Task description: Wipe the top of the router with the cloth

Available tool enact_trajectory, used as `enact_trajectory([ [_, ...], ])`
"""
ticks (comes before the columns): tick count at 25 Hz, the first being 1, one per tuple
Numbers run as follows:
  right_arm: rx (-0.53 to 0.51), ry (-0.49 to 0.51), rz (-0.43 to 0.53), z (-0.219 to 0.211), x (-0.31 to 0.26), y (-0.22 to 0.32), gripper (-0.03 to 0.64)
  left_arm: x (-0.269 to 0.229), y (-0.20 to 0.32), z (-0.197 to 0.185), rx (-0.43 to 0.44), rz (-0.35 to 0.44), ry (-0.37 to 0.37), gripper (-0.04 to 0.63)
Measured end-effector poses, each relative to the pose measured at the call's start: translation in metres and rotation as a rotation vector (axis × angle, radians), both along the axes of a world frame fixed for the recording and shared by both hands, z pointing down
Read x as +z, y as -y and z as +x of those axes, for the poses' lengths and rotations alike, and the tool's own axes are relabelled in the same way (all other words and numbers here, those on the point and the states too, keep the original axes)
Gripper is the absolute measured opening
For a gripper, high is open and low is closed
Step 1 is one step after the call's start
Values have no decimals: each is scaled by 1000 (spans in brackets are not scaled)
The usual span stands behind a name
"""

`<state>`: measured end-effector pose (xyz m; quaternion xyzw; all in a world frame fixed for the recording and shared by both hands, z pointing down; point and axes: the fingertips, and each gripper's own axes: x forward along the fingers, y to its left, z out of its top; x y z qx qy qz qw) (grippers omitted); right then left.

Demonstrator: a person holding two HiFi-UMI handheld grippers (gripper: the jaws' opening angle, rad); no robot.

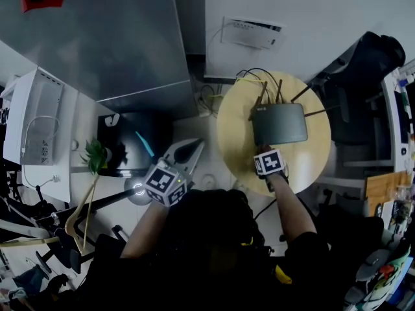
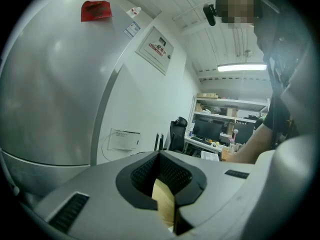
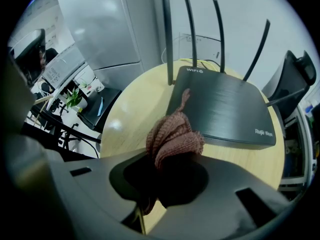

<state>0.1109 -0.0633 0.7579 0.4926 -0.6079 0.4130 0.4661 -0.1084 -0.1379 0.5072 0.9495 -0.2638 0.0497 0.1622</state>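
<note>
Router (image 1: 280, 123), black, on round wooden counter (image 1: 237, 141), frame right. Knitted pink cloth (image 3: 172, 136) pinched in right tongs (image 1: 263, 151) at its lower edge. Left tongs (image 2: 160, 154) pressed together.

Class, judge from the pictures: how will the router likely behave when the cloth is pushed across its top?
The router lies flat and wide, so tipping seems unlikely. It looks light, and the table is smooth, so it may slide. Its thin antennas could flex if bumped.
</note>
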Motion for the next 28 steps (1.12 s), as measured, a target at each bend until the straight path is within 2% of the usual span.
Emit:
enact_trajectory([
  [4,-19,-6,7,-8,0,3,63,3,2,-2,0,2,-4,-2],
  [8,-46,33,63,-24,-7,14,63,6,1,-4,2,-15,4,-2],
  [12,-74,52,71,-36,-13,16,63,8,2,-8,-6,-38,-1,-2],
  [15,-127,108,127,-70,-26,30,63,13,7,-13,-24,-36,2,-2],
  [17,-124,127,188,-86,-38,52,63,14,9,-15,-26,-42,7,-2],
  [20,-40,91,233,-81,-41,85,61,16,9,-18,-29,-48,23,-2],
  [22,72,72,179,-65,-25,89,61,15,12,-20,-41,-52,28,-2],
  [24,197,93,134,-53,-14,91,61,14,16,-24,-51,-52,28,-2],
  [28,432,160,125,-43,-12,101,61,15,21,-26,-50,-49,43,-2],
])
